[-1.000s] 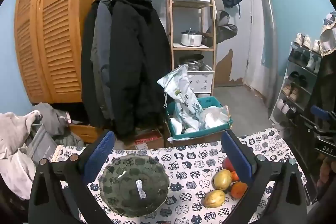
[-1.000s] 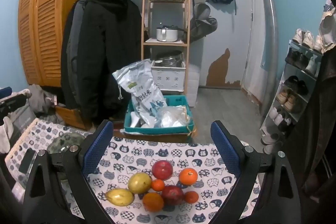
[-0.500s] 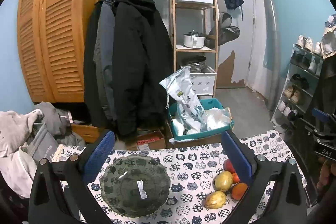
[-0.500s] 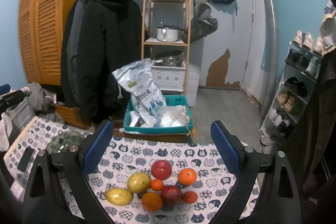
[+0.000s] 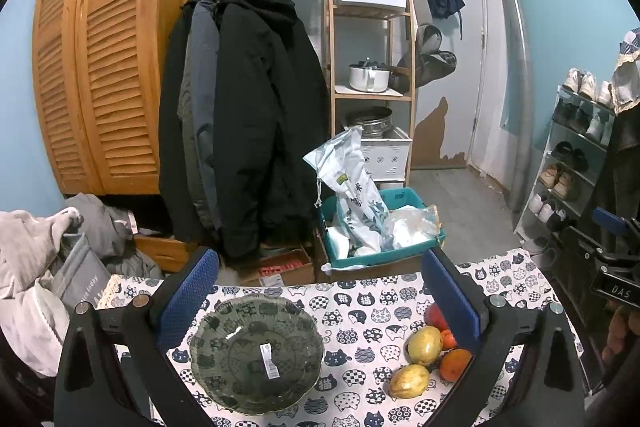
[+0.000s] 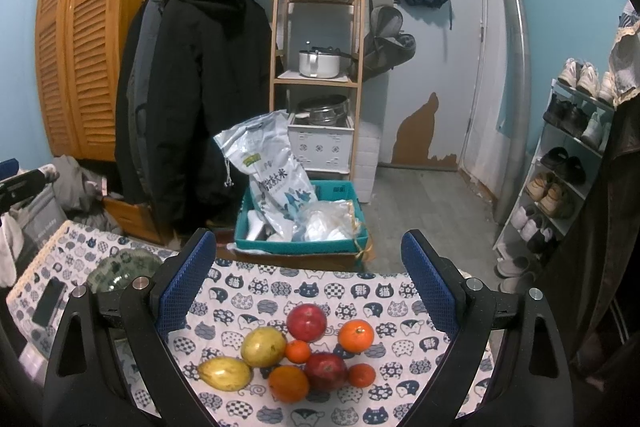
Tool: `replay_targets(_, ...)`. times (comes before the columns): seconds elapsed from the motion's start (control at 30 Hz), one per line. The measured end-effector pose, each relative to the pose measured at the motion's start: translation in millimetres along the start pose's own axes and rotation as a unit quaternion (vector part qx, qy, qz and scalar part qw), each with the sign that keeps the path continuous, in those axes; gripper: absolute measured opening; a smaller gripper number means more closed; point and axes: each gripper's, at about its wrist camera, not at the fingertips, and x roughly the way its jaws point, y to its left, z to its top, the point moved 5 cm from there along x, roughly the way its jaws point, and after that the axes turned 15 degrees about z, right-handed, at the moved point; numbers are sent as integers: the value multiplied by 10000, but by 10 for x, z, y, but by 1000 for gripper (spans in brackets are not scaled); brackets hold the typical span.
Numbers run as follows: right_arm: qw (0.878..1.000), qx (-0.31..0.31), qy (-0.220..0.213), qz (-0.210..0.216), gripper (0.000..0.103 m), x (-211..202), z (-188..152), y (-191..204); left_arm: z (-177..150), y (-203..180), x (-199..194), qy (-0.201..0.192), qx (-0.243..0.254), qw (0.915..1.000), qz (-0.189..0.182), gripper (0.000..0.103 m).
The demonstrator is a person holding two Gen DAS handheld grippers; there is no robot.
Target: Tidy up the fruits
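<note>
Since fruit rolls, you pinch each round piece across its middle | bowl is breakable | left gripper, right gripper: fingers spread, empty

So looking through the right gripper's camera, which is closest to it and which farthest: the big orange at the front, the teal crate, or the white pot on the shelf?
From the right gripper:
1. The big orange, on the tablecloth between the fingers, nearest.
2. The teal crate, on the floor just beyond the table's far edge.
3. The white pot, on the wooden shelf at the back, farthest.
</note>
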Motion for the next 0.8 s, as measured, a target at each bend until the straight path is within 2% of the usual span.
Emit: replay_targets(0.8, 10000, -28, 38, -20, 92, 27, -20, -13, 8, 41, 12, 7, -15, 10000, 1, 102)
